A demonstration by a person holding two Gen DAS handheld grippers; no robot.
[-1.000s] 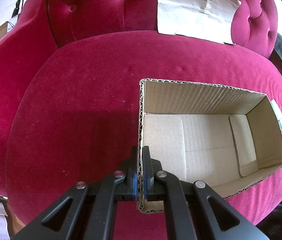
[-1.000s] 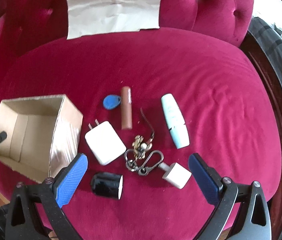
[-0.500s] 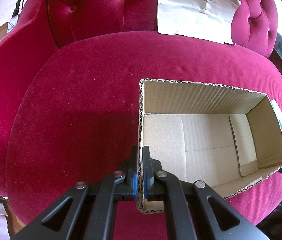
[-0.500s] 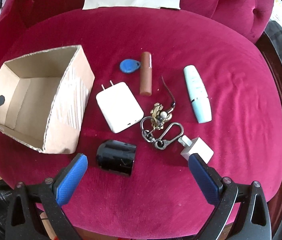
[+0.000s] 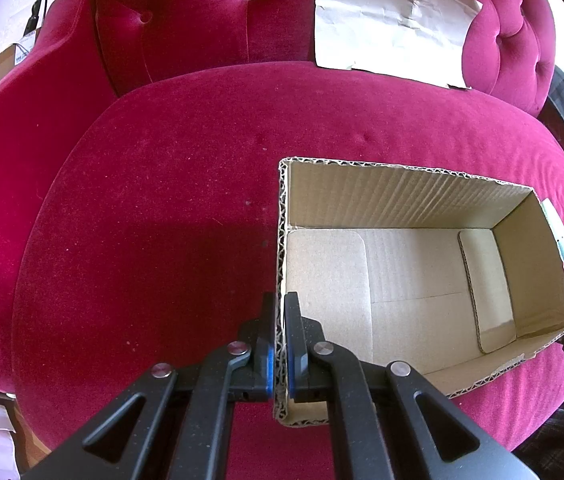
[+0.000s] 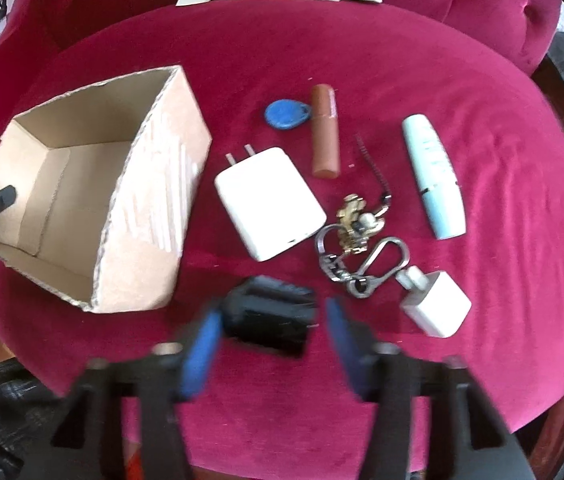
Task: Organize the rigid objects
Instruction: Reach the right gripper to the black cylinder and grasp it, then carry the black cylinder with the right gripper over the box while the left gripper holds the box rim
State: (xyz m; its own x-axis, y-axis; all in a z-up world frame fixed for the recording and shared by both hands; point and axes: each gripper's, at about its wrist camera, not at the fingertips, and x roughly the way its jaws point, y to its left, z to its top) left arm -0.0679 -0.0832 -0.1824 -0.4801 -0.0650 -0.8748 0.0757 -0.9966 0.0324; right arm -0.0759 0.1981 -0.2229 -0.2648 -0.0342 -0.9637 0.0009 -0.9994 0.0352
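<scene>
The left claw [image 5: 280, 344] is clenched on the near end wall of an open cardboard box [image 5: 410, 272], one finger outside and one inside the corrugated edge. The box sits on the seat of a crimson velvet armchair [image 5: 153, 208] and holds nothing; its bare bottom flaps show. No print can be read on the box.

In the right wrist view the same box [image 6: 149, 216] stands at the left of the seat, with the small things spread to its right. The right claw [image 6: 267, 332] points down over a black plug-shaped block [image 6: 269, 320], which lies between the blue pads; its jaws are closing, and the left pad looks just at the block's edge while the right pad stands apart from it. The claw and block are blurred.

Beyond the block lies a white charger [image 6: 269, 204] with two prongs toward the chair back. Above it are a blue key fob [image 6: 286, 114] and, touching it on the right, a brown tube [image 6: 325, 136]. A pale blue tube [image 6: 434, 176] lies well to the right; its markings are too small to read. A bunch of key rings with a brass charm [image 6: 358, 248] lies between the charger and a small white plug [image 6: 434, 304].

A creased sheet of paper [image 5: 390, 24] leans against the tufted backrest. Letters "DAS" show on a black part at the right edge of the left wrist view.
</scene>
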